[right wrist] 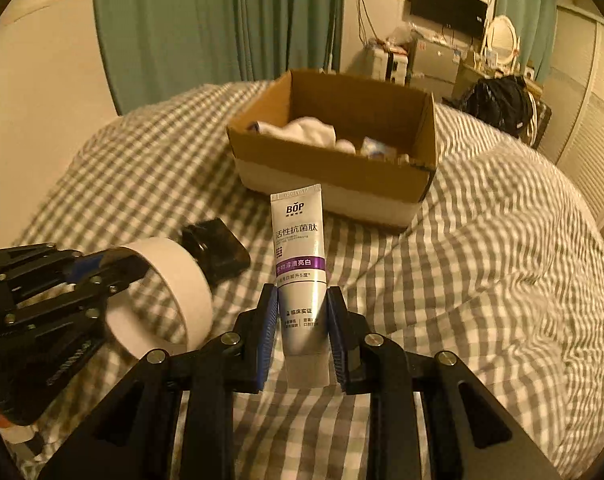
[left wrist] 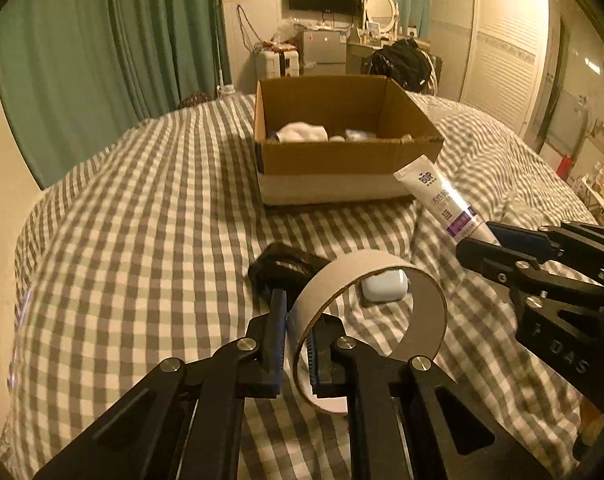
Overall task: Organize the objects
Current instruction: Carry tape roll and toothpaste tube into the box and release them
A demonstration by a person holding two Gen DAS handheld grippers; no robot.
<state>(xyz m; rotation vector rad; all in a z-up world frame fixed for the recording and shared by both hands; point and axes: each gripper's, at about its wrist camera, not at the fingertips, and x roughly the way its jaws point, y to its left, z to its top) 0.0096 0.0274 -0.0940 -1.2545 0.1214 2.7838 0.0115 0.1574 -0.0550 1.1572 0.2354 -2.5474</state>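
You are holding a tool in each hand over the checked bedspread [left wrist: 150,208]. Your left gripper [left wrist: 298,328] is pinching the wall of a white tape ring [left wrist: 381,280], one finger outside the band and one inside it, so the ring is standing on edge, raised just above the cover. Your right gripper [right wrist: 302,312] is clamping the lower part of a white toothpaste tube [right wrist: 300,248] with a purple band, and the tube is pointing away from you toward the cardboard box [right wrist: 341,168].

The box is sitting open on the far middle of the bed, and it is holding a white cloth [right wrist: 302,130] and a few small pale things that are too blurred to name. A black case [left wrist: 280,266] is lying on the bedspread just beyond your left fingers, between you and the box. A small white earbud case [left wrist: 383,286] is resting on the cover to the right of it, showing through the ring in the left view.

In the left view, your right tool is coming in from the right edge with the tube slanting up toward the near right corner of the box.
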